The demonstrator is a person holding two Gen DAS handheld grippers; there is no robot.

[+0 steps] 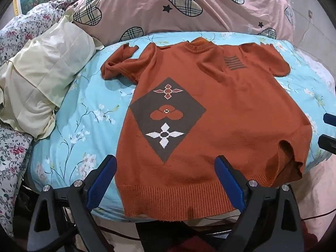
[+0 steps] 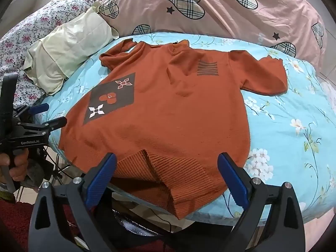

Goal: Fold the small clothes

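An orange knitted sweater (image 1: pixel 220 113) lies spread flat, front up, on a light blue floral sheet (image 1: pixel 84 113), its collar at the far end and its ribbed hem nearest both grippers. The left gripper (image 1: pixel 166 180) hovers at the near edge with its jaws spread wide and holding nothing; the hem's left and middle stretch lies between and just beyond the two blue fingertips, and the grey diamond panel (image 1: pixel 167 115) with its flower motifs sits straight ahead of the gap. The right gripper (image 2: pixel 168 178) also stands wide open and empty. Between its fingertips the hem's right corner (image 2: pixel 168 180) is turned up and rumpled, spilling over the near edge of the sheet. A grey striped patch (image 2: pixel 208 68) on the chest lies further ahead of the right jaws, and the short right sleeve (image 2: pixel 264 75) spreads beyond and to the right of them. The other sleeve (image 1: pixel 117 65) is bunched far ahead and to the left of the left jaws. Further left of those jaws sits a cream pillow (image 1: pixel 42 79); past the collar, a pink quilt (image 1: pixel 189 6) with plaid hearts is piled up.
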